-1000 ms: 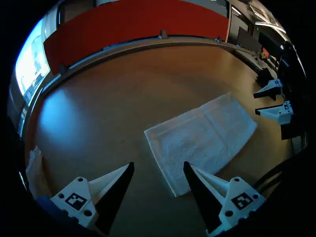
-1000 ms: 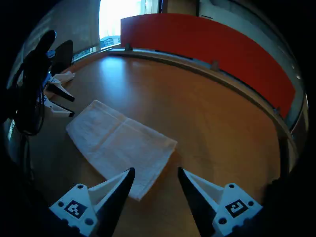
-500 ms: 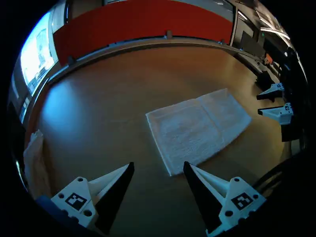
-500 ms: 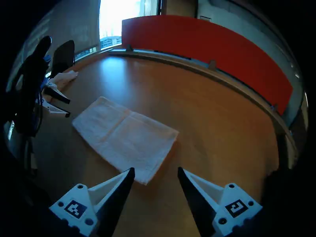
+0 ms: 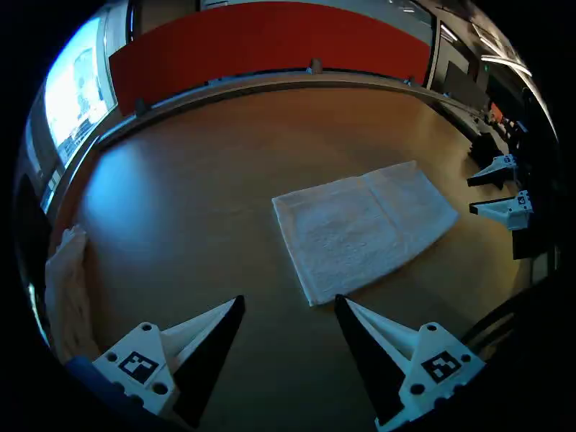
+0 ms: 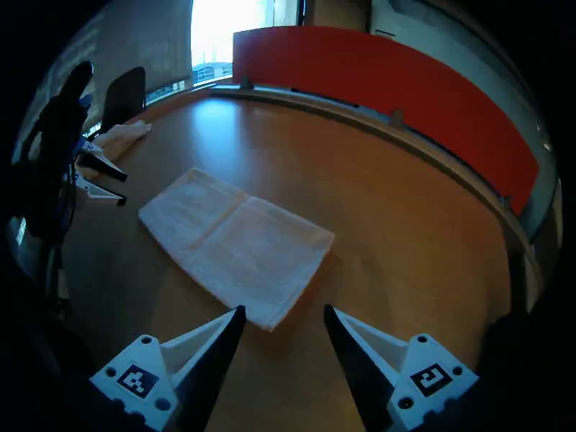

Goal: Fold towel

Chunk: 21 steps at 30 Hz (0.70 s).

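Both grippers had drawn back from the folded towel (image 5: 363,227), which lay flat on the wooden table (image 5: 180,216), well short of the red partition (image 5: 266,36). The left gripper (image 5: 289,297) and right gripper (image 6: 284,307) hovered empty, fingers spread apart, farther from the partition than the towel. A second earlier its near corners had reached between their fingertips; these now lay clear, suggesting a fold finished and released

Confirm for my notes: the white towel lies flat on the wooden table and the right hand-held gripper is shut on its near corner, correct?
Not quite: the right gripper view shows the right hand-held gripper open, fingers spread and not pressing on the towel. The towel does lie flat on the wooden table.
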{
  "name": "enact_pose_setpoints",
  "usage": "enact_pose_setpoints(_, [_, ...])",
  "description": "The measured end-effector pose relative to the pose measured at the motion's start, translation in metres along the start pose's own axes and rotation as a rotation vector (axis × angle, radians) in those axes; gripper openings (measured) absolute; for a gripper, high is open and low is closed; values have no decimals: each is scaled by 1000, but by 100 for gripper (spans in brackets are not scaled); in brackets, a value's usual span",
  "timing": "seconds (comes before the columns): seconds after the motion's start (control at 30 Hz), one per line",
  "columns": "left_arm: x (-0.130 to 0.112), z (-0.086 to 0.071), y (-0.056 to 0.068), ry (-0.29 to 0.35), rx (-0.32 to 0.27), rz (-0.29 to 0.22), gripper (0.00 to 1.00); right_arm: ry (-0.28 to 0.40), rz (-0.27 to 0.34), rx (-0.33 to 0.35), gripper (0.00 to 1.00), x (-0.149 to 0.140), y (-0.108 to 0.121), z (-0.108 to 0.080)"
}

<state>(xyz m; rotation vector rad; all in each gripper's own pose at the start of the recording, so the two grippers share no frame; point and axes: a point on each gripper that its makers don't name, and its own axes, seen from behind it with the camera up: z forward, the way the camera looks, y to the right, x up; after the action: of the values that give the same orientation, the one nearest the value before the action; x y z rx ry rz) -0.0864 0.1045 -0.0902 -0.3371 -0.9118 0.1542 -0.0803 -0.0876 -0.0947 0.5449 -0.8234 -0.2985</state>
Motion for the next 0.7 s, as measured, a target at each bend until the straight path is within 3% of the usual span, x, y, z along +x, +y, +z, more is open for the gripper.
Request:
enact_pose_setpoints(0.4, [-24,-20,-6,14,37,-89,92,-2,-40,55,84,-1,-7,7])
enact_pose_setpoints(0.7, [-34,-32,-8,22,55,-119,92,-19,-65,78,83,-7,-7,12])
